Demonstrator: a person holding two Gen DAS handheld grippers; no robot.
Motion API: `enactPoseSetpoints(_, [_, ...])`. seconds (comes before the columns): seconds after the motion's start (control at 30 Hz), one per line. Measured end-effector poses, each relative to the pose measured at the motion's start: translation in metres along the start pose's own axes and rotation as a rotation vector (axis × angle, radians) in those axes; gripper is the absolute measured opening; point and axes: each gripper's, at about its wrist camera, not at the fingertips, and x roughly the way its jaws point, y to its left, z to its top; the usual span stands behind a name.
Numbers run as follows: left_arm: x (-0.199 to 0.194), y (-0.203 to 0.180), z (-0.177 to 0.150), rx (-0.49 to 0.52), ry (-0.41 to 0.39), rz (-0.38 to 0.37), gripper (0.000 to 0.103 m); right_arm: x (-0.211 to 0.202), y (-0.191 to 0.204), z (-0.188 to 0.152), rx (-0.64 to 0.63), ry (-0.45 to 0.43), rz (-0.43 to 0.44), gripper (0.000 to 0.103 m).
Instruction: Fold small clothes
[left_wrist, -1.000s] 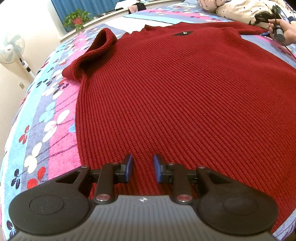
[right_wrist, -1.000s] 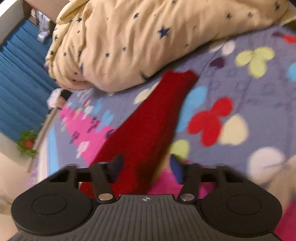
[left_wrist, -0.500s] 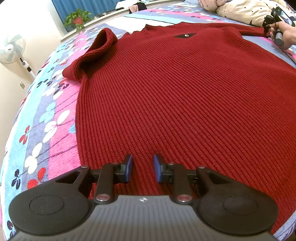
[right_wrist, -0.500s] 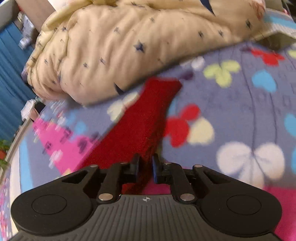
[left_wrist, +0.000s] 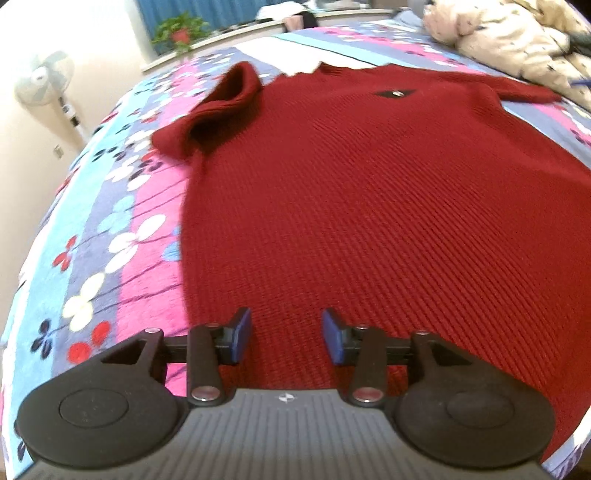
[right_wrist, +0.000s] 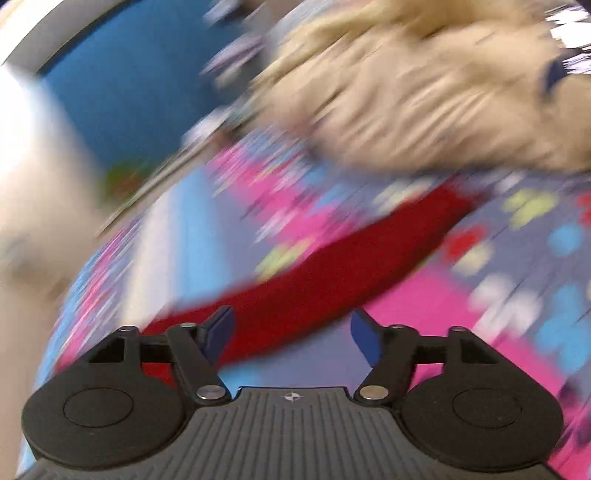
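A dark red knitted sweater (left_wrist: 369, 192) lies spread flat on a flowered bedspread (left_wrist: 110, 229), hem toward me. Its left sleeve (left_wrist: 218, 107) is bunched and folded near the shoulder; its right sleeve (left_wrist: 524, 90) stretches out to the far right. My left gripper (left_wrist: 286, 334) is open and empty, hovering just over the hem. In the right wrist view, which is badly blurred, my right gripper (right_wrist: 291, 338) is open and empty above the outstretched red sleeve (right_wrist: 332, 273).
A cream star-patterned duvet (left_wrist: 517, 48) is heaped at the far right of the bed and also shows in the right wrist view (right_wrist: 424, 96). A standing fan (left_wrist: 46, 81), a potted plant (left_wrist: 179, 31) and blue curtains stand beyond the bed's left side.
My left gripper has opened wider and shifted slightly over the hem. My right gripper, shut on the sleeve half a second ago, has opened and swung away fast; the sleeve lies on the bed.
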Motion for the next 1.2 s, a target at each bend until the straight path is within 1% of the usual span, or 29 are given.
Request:
enactPoseSetpoints(0.03, [-0.005, 0.005, 0.000, -0.024, -0.017, 0.006, 0.048, -0.001, 0.004, -0.014, -0.027, 0.064, 0.023, 0.073])
enactPoseSetpoints(0.07, [-0.010, 0.009, 0.000, -0.045, -0.028, 0.012, 0.048, -0.001, 0.008, -0.029, -0.060, 0.125, 0.025, 0.073])
enactPoseSetpoints(0.13, [-0.018, 0.020, -0.002, -0.095, -0.041, 0.029, 0.048, 0.002, 0.014, -0.057, -0.161, 0.234, -0.031, 0.073])
enactPoseSetpoints(0.2, [-0.022, 0.030, -0.005, -0.140, -0.033, 0.039, 0.048, 0.005, 0.018, -0.082, -0.261, 0.313, -0.103, 0.073])
enactPoseSetpoints(0.27, [-0.023, 0.038, -0.010, -0.182, -0.005, 0.032, 0.049, 0.002, 0.021, -0.098, -0.310, 0.357, -0.111, 0.072])
enactPoseSetpoints(0.33, [-0.021, 0.045, -0.016, -0.217, 0.050, 0.031, 0.048, -0.004, 0.024, -0.109, -0.343, 0.367, -0.101, 0.072])
enactPoseSetpoints(0.37, [-0.017, 0.048, -0.019, -0.236, 0.087, 0.031, 0.048, -0.006, 0.028, -0.116, -0.361, 0.374, -0.099, 0.070])
enactPoseSetpoints(0.43, [-0.011, 0.054, -0.026, -0.281, 0.149, 0.014, 0.048, -0.008, 0.034, -0.127, -0.426, 0.382, -0.108, 0.050])
enactPoseSetpoints(0.47, [-0.009, 0.056, -0.027, -0.303, 0.165, -0.003, 0.044, -0.012, 0.040, -0.131, -0.466, 0.370, -0.112, 0.027])
enactPoseSetpoints(0.5, [-0.010, 0.058, -0.029, -0.318, 0.167, -0.016, 0.035, -0.016, 0.046, -0.131, -0.496, 0.344, -0.118, 0.009])
enactPoseSetpoints(0.53, [-0.013, 0.059, -0.029, -0.326, 0.158, -0.035, 0.013, -0.025, 0.050, -0.132, -0.489, 0.304, -0.122, 0.008])
enactPoseSetpoints(0.57, [-0.018, 0.059, -0.029, -0.334, 0.141, -0.021, 0.012, -0.035, 0.048, -0.125, -0.450, 0.253, -0.125, 0.007])
enactPoseSetpoints(0.6, [-0.025, 0.058, -0.029, -0.347, 0.121, -0.018, 0.011, -0.045, 0.044, -0.117, -0.384, 0.212, -0.125, 0.006])
enactPoseSetpoints(0.63, [-0.031, 0.058, -0.028, -0.351, 0.103, -0.023, 0.011, -0.052, 0.037, -0.111, -0.316, 0.189, -0.121, 0.006])
enactPoseSetpoints(0.67, [-0.035, 0.056, -0.028, -0.347, 0.092, -0.028, 0.011, -0.053, 0.032, -0.110, -0.285, 0.199, -0.115, 0.006])
enactPoseSetpoints(0.7, [-0.035, 0.055, -0.026, -0.334, 0.096, -0.023, 0.011, -0.048, 0.029, -0.113, -0.295, 0.241, -0.125, 0.006])
enactPoseSetpoints(0.77, [-0.026, 0.052, -0.028, -0.314, 0.153, -0.007, 0.011, -0.033, 0.032, -0.125, -0.371, 0.344, -0.150, 0.007])
enactPoseSetpoints(0.8, [-0.021, 0.054, -0.029, -0.314, 0.178, -0.002, 0.014, -0.032, 0.034, -0.127, -0.392, 0.349, -0.167, 0.009])
enactPoseSetpoints(0.83, [-0.021, 0.055, -0.028, -0.312, 0.172, 0.012, 0.018, -0.035, 0.038, -0.124, -0.395, 0.317, -0.180, 0.011])
enactPoseSetpoints(0.87, [-0.026, 0.055, -0.025, -0.309, 0.140, 0.036, 0.018, -0.041, 0.041, -0.119, -0.393, 0.255, -0.185, 0.011])
enactPoseSetpoints(0.9, [-0.033, 0.056, -0.022, -0.300, 0.090, 0.065, 0.021, -0.049, 0.048, -0.114, -0.391, 0.171, -0.180, 0.018])
enactPoseSetpoints(0.93, [-0.045, 0.054, -0.018, -0.275, 0.014, 0.110, 0.031, -0.060, 0.053, -0.108, -0.385, 0.077, -0.166, 0.022])
enactPoseSetpoints(0.97, [-0.054, 0.052, -0.015, -0.256, -0.045, 0.141, 0.045, -0.068, 0.057, -0.103, -0.374, -0.003, -0.146, 0.034])
enactPoseSetpoints(1.0, [-0.065, 0.049, -0.012, -0.240, -0.112, 0.165, 0.050, -0.077, 0.060, -0.098, -0.359, -0.080, -0.109, 0.046])
enactPoseSetpoints(1.03, [-0.072, 0.047, -0.009, -0.236, -0.159, 0.168, 0.053, -0.082, 0.063, -0.095, -0.343, -0.124, -0.071, 0.051])
enactPoseSetpoints(1.07, [-0.077, 0.045, -0.004, -0.242, -0.190, 0.155, 0.053, -0.084, 0.067, -0.093, -0.328, -0.147, -0.024, 0.055])
enactPoseSetpoints(1.1, [-0.082, 0.044, 0.001, -0.259, -0.209, 0.133, 0.053, -0.082, 0.072, -0.091, -0.316, -0.153, 0.019, 0.056])
enactPoseSetpoints(1.17, [-0.086, 0.044, 0.018, -0.285, -0.232, 0.091, 0.053, -0.070, 0.084, -0.089, -0.294, -0.140, 0.107, 0.056])
enactPoseSetpoints(1.2, [-0.087, 0.042, 0.031, -0.279, -0.243, 0.077, 0.053, -0.059, 0.092, -0.089, -0.287, -0.130, 0.144, 0.056])
